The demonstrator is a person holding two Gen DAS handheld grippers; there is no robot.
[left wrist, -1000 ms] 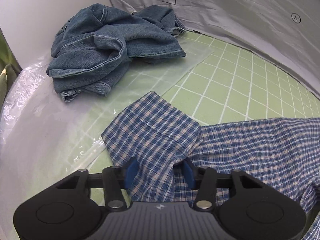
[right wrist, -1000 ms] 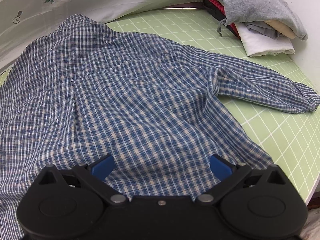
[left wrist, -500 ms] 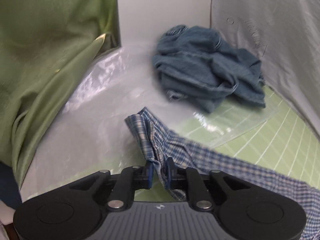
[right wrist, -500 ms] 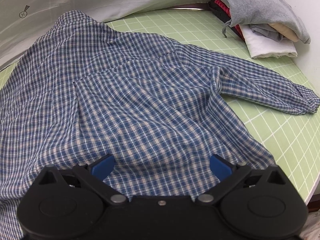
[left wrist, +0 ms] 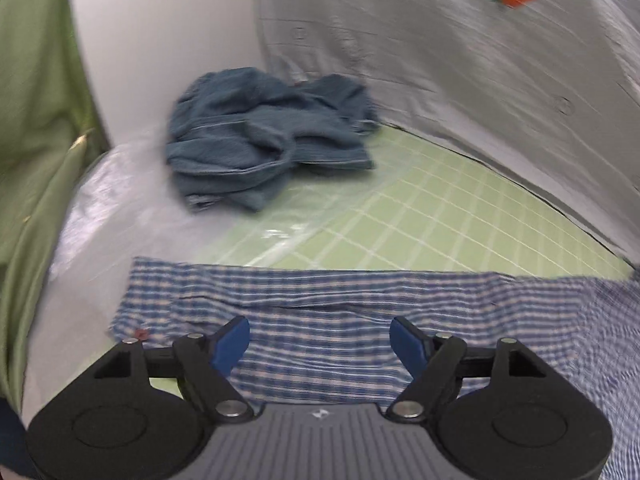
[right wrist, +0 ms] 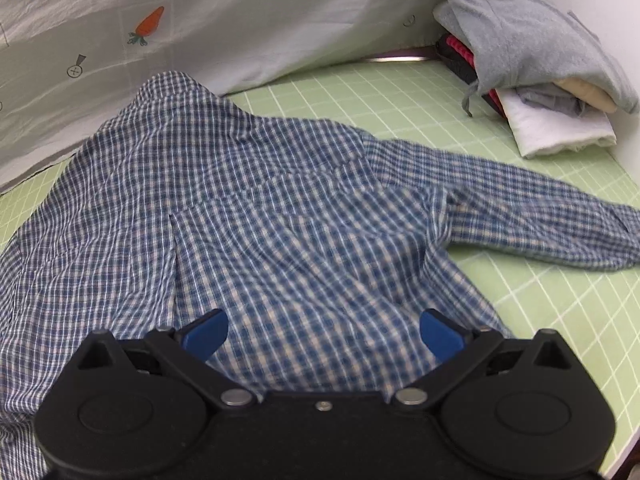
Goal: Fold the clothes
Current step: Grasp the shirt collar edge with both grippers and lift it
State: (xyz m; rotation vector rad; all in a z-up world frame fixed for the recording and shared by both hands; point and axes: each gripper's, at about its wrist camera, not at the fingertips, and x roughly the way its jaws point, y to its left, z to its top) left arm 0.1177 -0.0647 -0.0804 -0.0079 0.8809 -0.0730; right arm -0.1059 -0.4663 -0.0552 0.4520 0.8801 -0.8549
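In the left wrist view we see the left gripper (left wrist: 320,342) low over the plaid shirt's sleeve (left wrist: 320,304), its blue fingers (left wrist: 230,340) spread wide and pinching nothing. The sleeve lies flat across a green grid mat (left wrist: 440,224), partly on clear plastic sheeting (left wrist: 120,208). A crumpled denim garment (left wrist: 268,136) sits beyond (the picture is blurred).

In the right wrist view the right gripper (right wrist: 322,336) hovers over the plaid shirt (right wrist: 248,208), fingers likewise apart and empty. The shirt lies spread on the mat, one sleeve reaching right. Folded clothes (right wrist: 532,64) are stacked in the far corner against a white carrot-print cloth (right wrist: 240,12).
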